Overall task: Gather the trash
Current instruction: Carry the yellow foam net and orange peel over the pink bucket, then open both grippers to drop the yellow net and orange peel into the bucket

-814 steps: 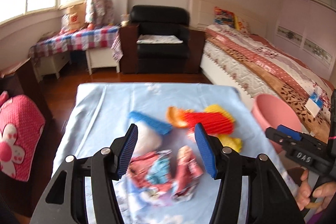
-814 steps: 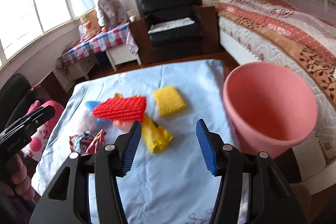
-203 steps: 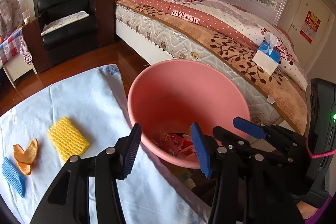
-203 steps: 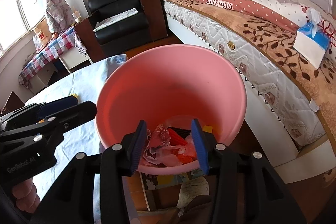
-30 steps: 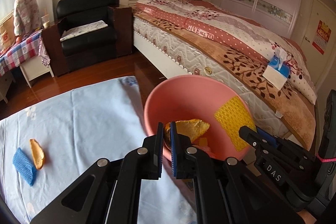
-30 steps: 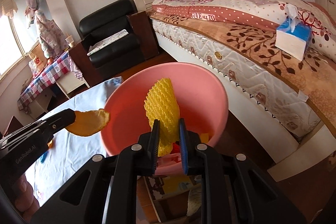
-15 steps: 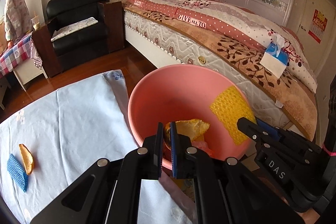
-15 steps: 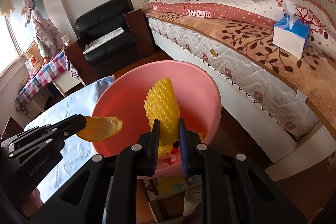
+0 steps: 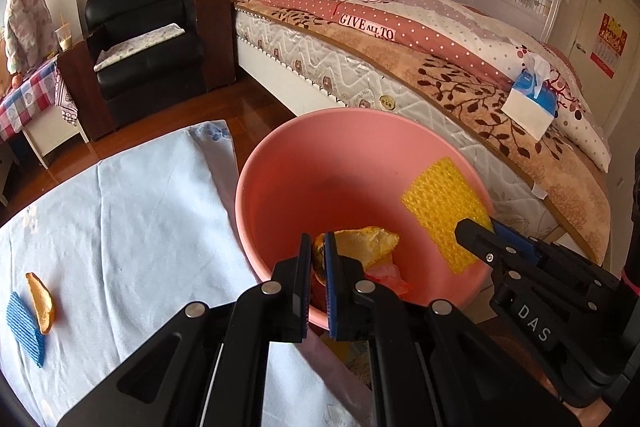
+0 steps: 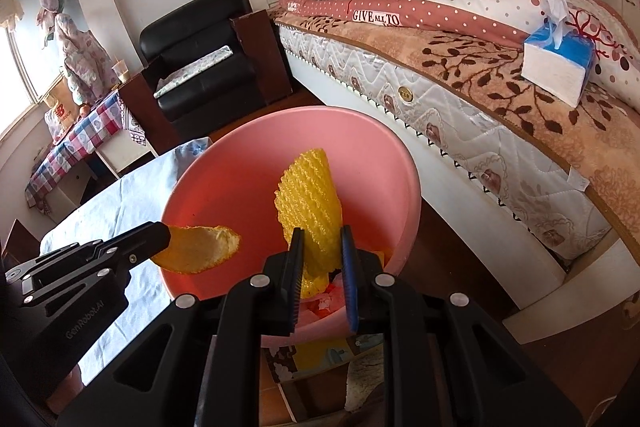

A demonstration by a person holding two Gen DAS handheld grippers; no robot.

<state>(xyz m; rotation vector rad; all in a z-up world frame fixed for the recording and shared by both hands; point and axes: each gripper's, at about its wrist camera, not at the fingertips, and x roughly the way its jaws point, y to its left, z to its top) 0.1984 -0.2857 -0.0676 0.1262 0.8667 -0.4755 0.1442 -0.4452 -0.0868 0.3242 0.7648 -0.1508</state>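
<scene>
Presently, in the left wrist view, the left gripper [image 9: 318, 259] sits at lower centre, jaws clamped on an orange peel [image 9: 360, 243] held over the pink bin [image 9: 280, 155]. The bin holds red wrappers [image 9: 384, 277] at its bottom. The right gripper [image 9: 486, 231] enters from the right, carrying a yellow foam net [image 9: 440, 203] over the bin mouth. At far left, on the blue cloth [image 9: 140, 227], a second peel [image 9: 40, 303] and a blue net [image 9: 24, 327] remain uncollected.

In the right wrist view, the right gripper [image 10: 322, 263] is clamped on the foam net [image 10: 308, 195] above the bin [image 10: 392, 163]. The left gripper [image 10: 162, 233] at centre left holds its peel [image 10: 200, 247] over the rim. Judgement: both releases are pending; two items remain afterwards.
</scene>
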